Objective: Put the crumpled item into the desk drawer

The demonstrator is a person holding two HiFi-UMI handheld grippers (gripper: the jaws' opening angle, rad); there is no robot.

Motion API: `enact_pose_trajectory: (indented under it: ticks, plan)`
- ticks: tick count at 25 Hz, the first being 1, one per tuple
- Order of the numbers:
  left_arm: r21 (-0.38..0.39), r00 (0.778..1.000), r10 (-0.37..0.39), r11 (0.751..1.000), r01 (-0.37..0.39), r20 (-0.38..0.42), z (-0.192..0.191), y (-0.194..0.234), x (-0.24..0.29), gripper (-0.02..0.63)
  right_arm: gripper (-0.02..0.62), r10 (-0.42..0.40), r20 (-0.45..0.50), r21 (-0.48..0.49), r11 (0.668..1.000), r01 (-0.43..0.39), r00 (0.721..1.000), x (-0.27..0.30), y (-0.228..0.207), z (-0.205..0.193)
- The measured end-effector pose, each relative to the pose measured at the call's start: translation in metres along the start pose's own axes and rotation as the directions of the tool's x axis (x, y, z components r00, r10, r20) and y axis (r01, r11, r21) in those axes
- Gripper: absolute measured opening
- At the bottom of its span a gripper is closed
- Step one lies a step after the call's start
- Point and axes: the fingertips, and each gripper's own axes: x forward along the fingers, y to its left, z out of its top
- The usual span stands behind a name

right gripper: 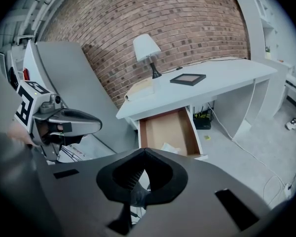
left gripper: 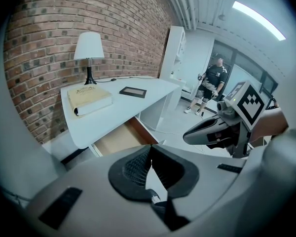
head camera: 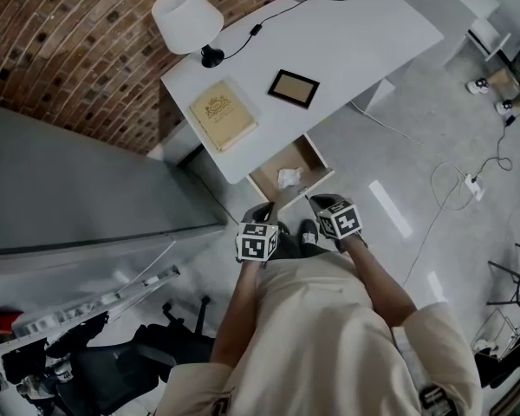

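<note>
1. Okay, in the head view we see the crumpled item (head camera: 289, 178), white, lying inside the open drawer (head camera: 276, 161) under the white desk (head camera: 347, 42), near the drawer's front end.
2. The right gripper view shows it too, peeking just above the jaws. The left gripper view gives us only the drawer's back part, because its own jaws cover the rest.
3. Only the left gripper view catches a person (left gripper: 211, 83) standing far back in the room.
4. On the desk top we note a lamp (head camera: 187, 20), a book (head camera: 223, 113) and a picture frame (head camera: 294, 87).
5. Left gripper (left gripper: 149, 148): jaws pressed together, tips touching, nothing between them.
6. Right gripper (right gripper: 144, 150): same, closed and empty.
7. Both forearms reach forward from the torso, with the grippers side by side just short of the drawer front and apart from the item.
</note>
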Motion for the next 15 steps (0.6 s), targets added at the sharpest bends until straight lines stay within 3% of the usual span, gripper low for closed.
enact_pose_trajectory:
  ticks: [9,15]
  plan:
    - [-0.004,1.000,-0.005,1.000,0.005,0.002,-0.002,-0.001,0.000,0.017,0.025,0.009,-0.012,-0.064,0.998,-0.010,1.000,0.000,0.010,-0.002]
    - [0.007,1.000,-0.013,1.000,0.013,-0.007,-0.003,-0.002,0.002,0.017,0.025,0.010,-0.003,-0.039,0.999,-0.010,1.000,0.000,0.008,-0.003]
